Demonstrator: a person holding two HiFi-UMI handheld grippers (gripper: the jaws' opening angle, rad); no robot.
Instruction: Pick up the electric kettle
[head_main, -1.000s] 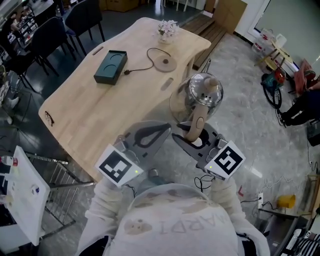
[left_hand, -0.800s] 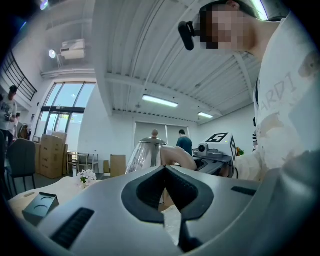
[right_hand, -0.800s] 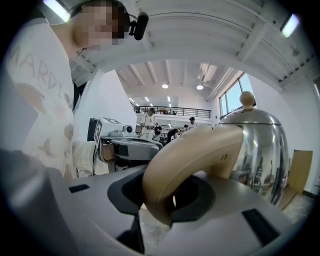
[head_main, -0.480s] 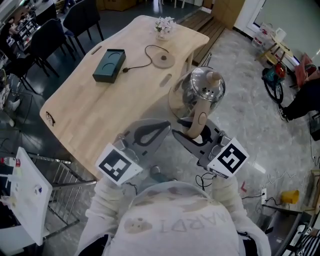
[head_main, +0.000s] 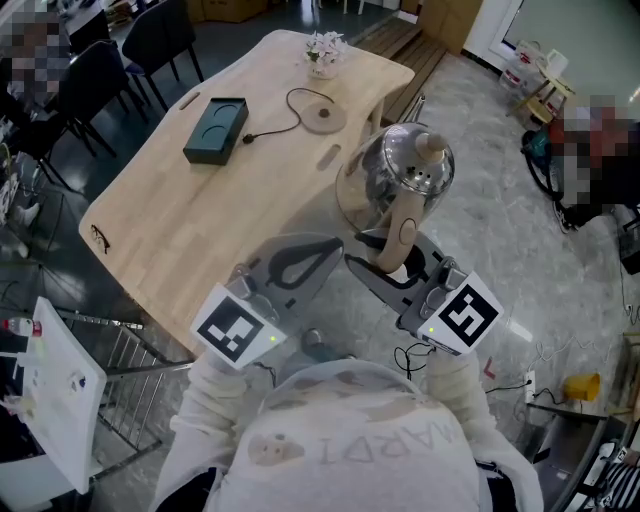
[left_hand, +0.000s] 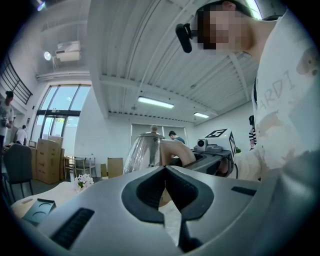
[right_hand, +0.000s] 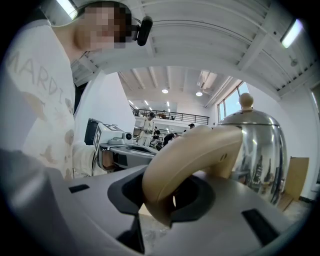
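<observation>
head view: right gripper (head_main: 388, 266) clamped on the tan handle (head_main: 398, 240) of the electric kettle (head_main: 402, 172). the kettle is upright and clear of the table (head_main: 190, 215), out past its right edge over the grey floor (head_main: 480, 250). its round base (head_main: 325, 118) with cord lies well apart on the table's far end, a dark green box (head_main: 217, 130) to the left of it, and a small flower pot (head_main: 323, 53) farther back.

right gripper view: jaws part-way apart, both dark pads (right_hand: 125, 192) pressed on the curved handle, shiny kettle body to the right.

left gripper view: left gripper (left_hand: 165, 172) has its tips together and nothing between them. it is held just left of the right gripper, near the kettle but not touching it.
</observation>
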